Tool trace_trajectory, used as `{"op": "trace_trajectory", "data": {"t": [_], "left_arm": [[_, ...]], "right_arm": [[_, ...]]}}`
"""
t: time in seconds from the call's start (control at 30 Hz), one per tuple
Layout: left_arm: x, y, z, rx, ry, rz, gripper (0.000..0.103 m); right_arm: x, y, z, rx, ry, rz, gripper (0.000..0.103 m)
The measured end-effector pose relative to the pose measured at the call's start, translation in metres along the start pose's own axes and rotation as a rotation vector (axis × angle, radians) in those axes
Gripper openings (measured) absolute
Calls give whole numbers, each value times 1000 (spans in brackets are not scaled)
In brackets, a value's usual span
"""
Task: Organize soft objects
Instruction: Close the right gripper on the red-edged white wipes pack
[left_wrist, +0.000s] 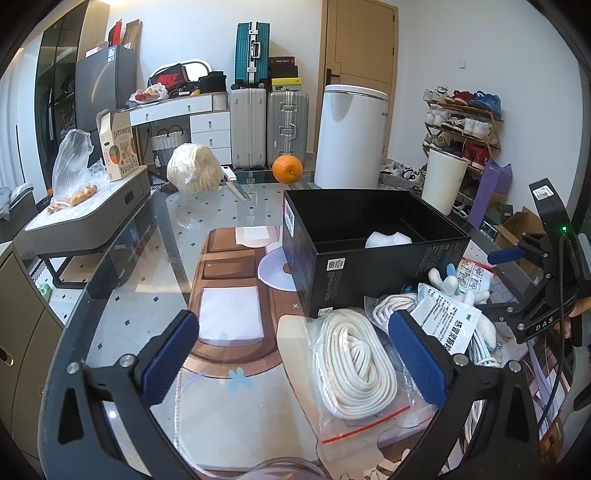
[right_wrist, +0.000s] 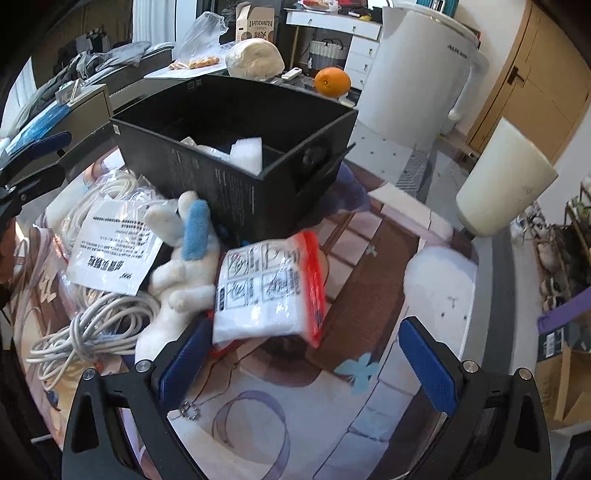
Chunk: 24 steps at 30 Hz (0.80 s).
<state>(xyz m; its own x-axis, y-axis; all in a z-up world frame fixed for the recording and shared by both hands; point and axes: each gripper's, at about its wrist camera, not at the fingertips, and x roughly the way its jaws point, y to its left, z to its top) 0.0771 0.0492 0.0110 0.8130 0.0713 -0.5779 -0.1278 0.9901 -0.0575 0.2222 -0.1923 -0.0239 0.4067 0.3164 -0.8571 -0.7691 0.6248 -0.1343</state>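
A black open box (left_wrist: 373, 258) (right_wrist: 236, 147) stands on the table with white soft packing (left_wrist: 388, 239) (right_wrist: 246, 151) inside. In front of it lie a bagged coil of white rope (left_wrist: 354, 363), a loose white cable (right_wrist: 92, 325), a white and blue plush toy (right_wrist: 181, 258) (left_wrist: 452, 284), a white printed packet (right_wrist: 110, 251) (left_wrist: 447, 325) and a red-zip bag of white cloth (right_wrist: 269, 291). My left gripper (left_wrist: 295, 358) is open around the rope bag. My right gripper (right_wrist: 306, 358) is open just before the red-zip bag.
An orange (left_wrist: 288, 168) (right_wrist: 331, 82), a knife (left_wrist: 236, 184), a bagged cream bundle (left_wrist: 192, 168) and a white cup (right_wrist: 506, 184) (left_wrist: 443, 181) stand on the glass table (left_wrist: 122, 295). A grey case (left_wrist: 88, 218) sits at the left. A white bin (left_wrist: 354, 136) stands behind.
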Motion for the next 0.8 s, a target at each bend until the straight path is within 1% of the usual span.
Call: {"op": "trace_trajectory", "data": {"t": [0.03,0.13,0.27,0.4,0.5,0.57,0.7,0.8], "left_arm": [[0,0,0,3,0,0,103],[0,-1,-1,7,-1,2,103],[0,-2,-1,11,2,1,103],[0,-2,-1,11,3,1,103],[0,-2,-1,10,4,1,103],[0,-2,-1,11,4,1,103],[-1,-3,-1,15,5,4,103],[-1,-3,-1,14,7,3,103]], "right_arm": [[0,2,1,-9,-5,-5,102],[3,3,5,-38,2,17,102],[7,3,10,-59,6,8,102],[9,2,8,-71,23,-11,102],[8,-2,3,-71,38,11,102],[5,-3,0,-69,31,-1,102],[5,-3,-1,-49,7,16,102],[5,2,3,-61,-21,-17,102]]}}
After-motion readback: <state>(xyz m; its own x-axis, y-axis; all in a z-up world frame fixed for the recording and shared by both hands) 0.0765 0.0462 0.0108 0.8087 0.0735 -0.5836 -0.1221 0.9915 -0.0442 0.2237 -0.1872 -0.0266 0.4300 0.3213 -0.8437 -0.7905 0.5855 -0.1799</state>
